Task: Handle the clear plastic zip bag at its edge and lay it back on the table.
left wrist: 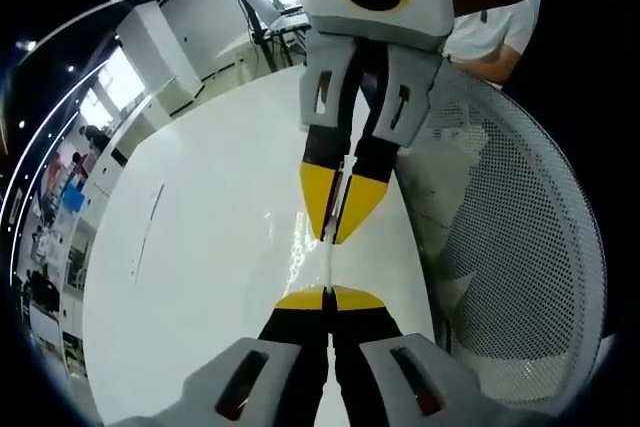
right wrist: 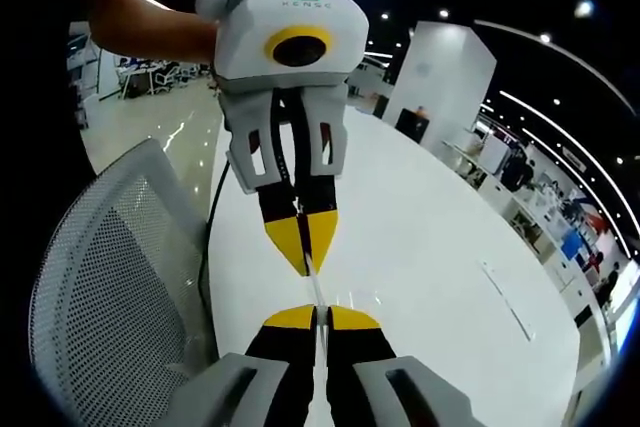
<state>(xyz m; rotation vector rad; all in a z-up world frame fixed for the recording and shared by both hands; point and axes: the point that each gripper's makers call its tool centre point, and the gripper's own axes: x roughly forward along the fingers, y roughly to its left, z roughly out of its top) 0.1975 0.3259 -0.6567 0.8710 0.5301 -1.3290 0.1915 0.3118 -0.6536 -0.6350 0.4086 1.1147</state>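
Observation:
The clear plastic zip bag (left wrist: 329, 265) is stretched edge-on as a thin pale strip between the two grippers, above the white table (left wrist: 200, 247). In the left gripper view, my left gripper (left wrist: 328, 294) rises from the bottom with its yellow-tipped jaws shut on the bag's near edge. The right gripper (left wrist: 335, 235) comes down from the top, shut on the opposite edge. In the right gripper view, my right gripper (right wrist: 315, 312) pinches the bag (right wrist: 313, 290), and the left gripper (right wrist: 303, 265) faces it tip to tip. Most of the bag's sheet is too clear to make out.
A grey mesh chair (left wrist: 520, 247) stands at the table's edge, also seen as the chair (right wrist: 110, 287) in the right gripper view. The glossy table (right wrist: 430, 227) stretches wide behind the grippers. A person in a white shirt (left wrist: 490, 32) is beside it. Office furniture lies far off.

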